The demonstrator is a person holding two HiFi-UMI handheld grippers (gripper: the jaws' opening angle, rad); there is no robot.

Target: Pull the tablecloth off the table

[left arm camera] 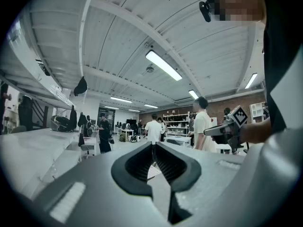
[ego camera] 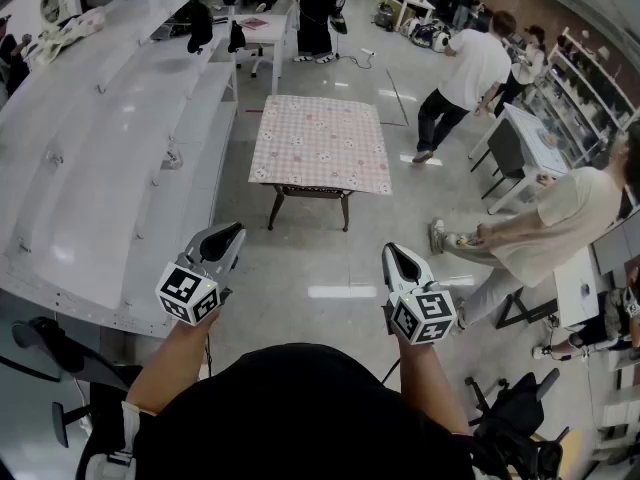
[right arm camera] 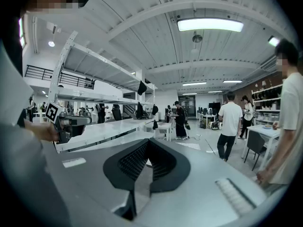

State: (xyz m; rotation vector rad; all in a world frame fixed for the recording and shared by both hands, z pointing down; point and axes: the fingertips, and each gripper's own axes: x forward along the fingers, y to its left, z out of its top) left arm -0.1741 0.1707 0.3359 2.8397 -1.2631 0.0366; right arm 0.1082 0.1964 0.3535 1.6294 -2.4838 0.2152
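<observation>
A small dark-legged table [ego camera: 275,206] stands in the middle of the floor, covered by a pink checked tablecloth [ego camera: 320,140] whose edges hang over its sides. Both grippers are held well short of it, over bare floor, pointing toward it. My left gripper [ego camera: 232,232] is shut with nothing in it; in the left gripper view its tips [left arm camera: 154,145] meet. My right gripper [ego camera: 393,252] is likewise shut and holds nothing, its tips [right arm camera: 148,142] together. Each gripper view catches the other gripper at its edge, the right one [left arm camera: 227,126] and the left one [right arm camera: 66,122].
A long white curved structure [ego camera: 90,148] runs along the left. A person in beige [ego camera: 545,228] sits at the right near desks [ego camera: 530,133]. Another person in a white shirt [ego camera: 465,68] walks beyond the table. A black chair [ego camera: 510,418] stands at the lower right.
</observation>
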